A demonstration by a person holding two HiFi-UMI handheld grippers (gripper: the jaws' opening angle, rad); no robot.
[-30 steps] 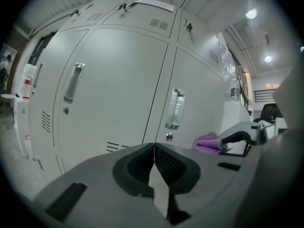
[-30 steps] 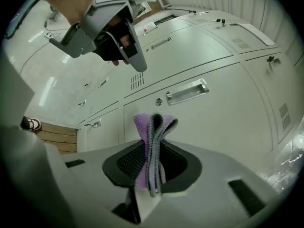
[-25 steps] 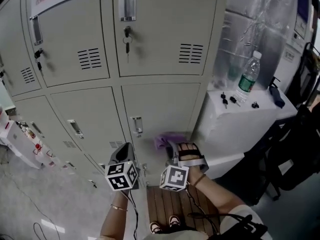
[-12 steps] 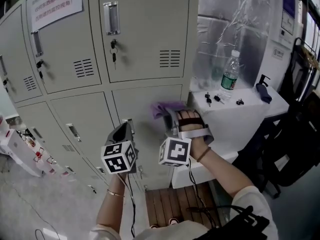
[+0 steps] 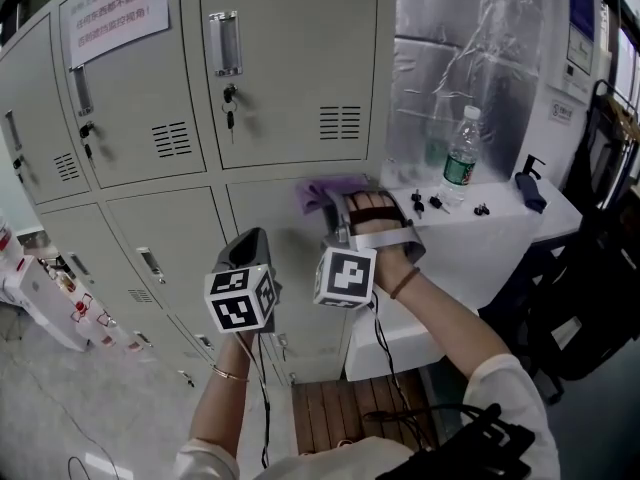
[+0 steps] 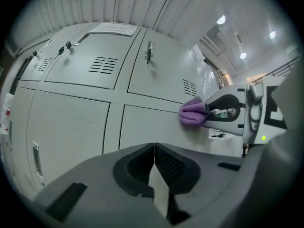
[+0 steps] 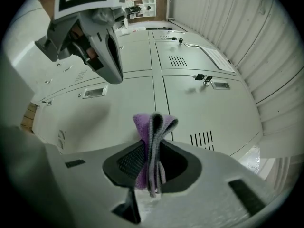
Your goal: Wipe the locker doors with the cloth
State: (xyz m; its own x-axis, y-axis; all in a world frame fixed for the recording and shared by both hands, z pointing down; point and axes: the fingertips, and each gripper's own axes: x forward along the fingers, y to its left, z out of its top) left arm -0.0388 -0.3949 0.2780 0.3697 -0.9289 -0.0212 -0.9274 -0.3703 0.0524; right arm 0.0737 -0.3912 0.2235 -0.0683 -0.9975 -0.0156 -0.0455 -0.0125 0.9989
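A folded purple cloth (image 5: 322, 192) is pinched in my right gripper (image 5: 333, 206), which is shut on it. The cloth presses against the top right corner of a lower grey locker door (image 5: 285, 258), just under the seam below the upper door (image 5: 290, 68). In the right gripper view the cloth (image 7: 152, 127) stands upright between the jaws of the right gripper (image 7: 151, 152). My left gripper (image 5: 248, 240) hovers to the left in front of the same door, shut and holding nothing. The left gripper view shows the left gripper (image 6: 154, 148) and the cloth (image 6: 192, 113) to its right.
A white cabinet top (image 5: 500, 223) right of the lockers carries a water bottle (image 5: 460, 158), keys (image 5: 435, 203) and a dark item (image 5: 528, 190). Behind it stands plastic-wrapped equipment (image 5: 470, 58). A black bag (image 5: 600, 288) hangs at far right. A notice (image 5: 105, 8) is stuck on an upper door.
My right gripper has carried the cloth up the lower locker door, from near its bottom to its top edge. The left gripper has risen a little alongside.
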